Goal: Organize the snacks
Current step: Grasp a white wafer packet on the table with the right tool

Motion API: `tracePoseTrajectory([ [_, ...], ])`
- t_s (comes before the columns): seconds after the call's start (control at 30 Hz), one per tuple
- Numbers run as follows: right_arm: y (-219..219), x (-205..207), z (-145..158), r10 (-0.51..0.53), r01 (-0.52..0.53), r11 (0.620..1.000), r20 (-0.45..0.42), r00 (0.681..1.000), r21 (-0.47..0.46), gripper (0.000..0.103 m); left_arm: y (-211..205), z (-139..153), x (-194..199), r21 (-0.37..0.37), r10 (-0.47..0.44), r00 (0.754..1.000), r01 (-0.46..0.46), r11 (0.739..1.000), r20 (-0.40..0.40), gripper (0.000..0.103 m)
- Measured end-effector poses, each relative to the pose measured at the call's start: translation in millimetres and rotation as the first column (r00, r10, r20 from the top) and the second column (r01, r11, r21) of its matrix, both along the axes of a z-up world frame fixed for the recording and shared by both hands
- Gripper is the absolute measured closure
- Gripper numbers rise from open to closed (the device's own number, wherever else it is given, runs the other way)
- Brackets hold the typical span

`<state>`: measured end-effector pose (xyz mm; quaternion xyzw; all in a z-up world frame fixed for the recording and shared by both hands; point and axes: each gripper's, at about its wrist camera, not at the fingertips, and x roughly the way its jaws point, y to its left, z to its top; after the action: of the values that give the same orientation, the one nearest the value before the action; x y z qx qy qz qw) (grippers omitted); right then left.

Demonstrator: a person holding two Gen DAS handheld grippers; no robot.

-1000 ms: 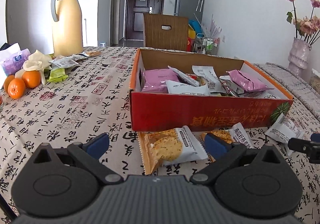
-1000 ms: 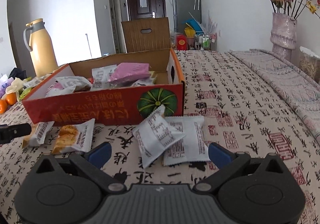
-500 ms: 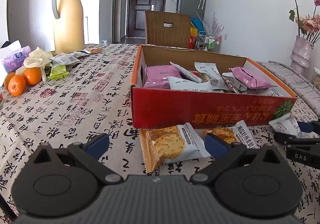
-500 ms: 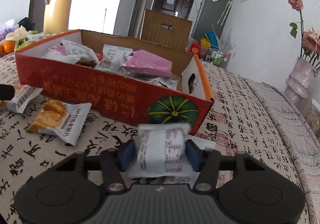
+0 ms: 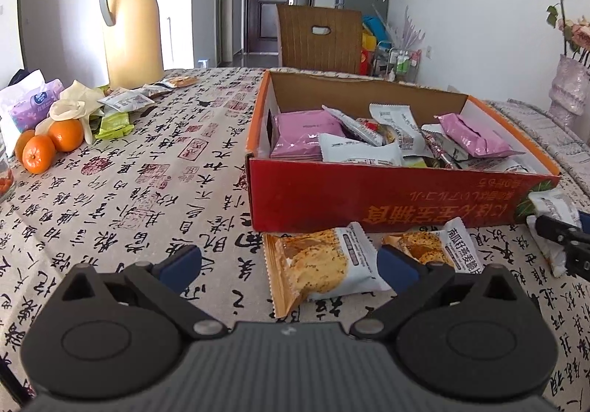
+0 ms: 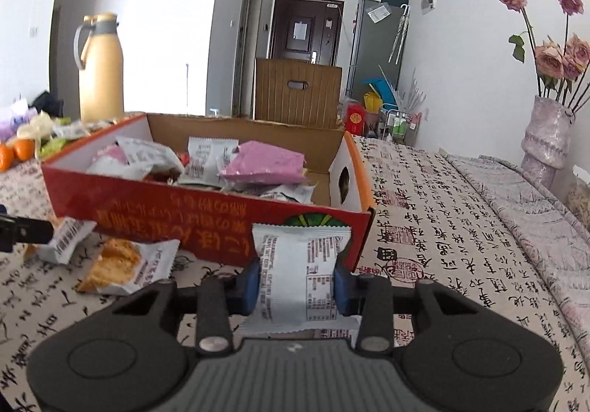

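An open red cardboard box (image 5: 387,202) holds several pink and white snack packets. In the right wrist view my right gripper (image 6: 297,283) has its jaws closing, blue pads pressing both sides of a white snack packet (image 6: 300,264), raised in front of the box's right corner (image 6: 359,227). Another white packet lies under it, mostly hidden. My left gripper (image 5: 287,262) is open just above the tablecloth with nothing between its fingers. Two biscuit packets (image 5: 324,264) (image 5: 438,246) lie before it, against the box front.
A yellow thermos jug (image 5: 131,25), oranges (image 5: 51,146), a tissue pack (image 5: 31,106) and loose packets (image 5: 125,102) sit at the far left. A vase of flowers (image 6: 545,135) stands at the right. A brown chair (image 5: 319,38) is behind the table.
My right gripper has gone from wide open to closed around the white packet and has raised it off the cloth. The left gripper has hardly moved.
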<state>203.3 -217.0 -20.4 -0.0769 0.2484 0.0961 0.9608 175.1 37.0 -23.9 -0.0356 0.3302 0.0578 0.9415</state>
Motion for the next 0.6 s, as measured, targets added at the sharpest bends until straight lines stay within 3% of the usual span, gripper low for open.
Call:
tracePoseTrajectory([
  [0.6,-18.2,-7.4,-0.6,0.013,-0.018,0.990,0.033,0.999,0.143,0.065,-14.1,-12.3,40.3,-0.001,0.105,0.980,-0.106,0.994,-0.167,0.001],
])
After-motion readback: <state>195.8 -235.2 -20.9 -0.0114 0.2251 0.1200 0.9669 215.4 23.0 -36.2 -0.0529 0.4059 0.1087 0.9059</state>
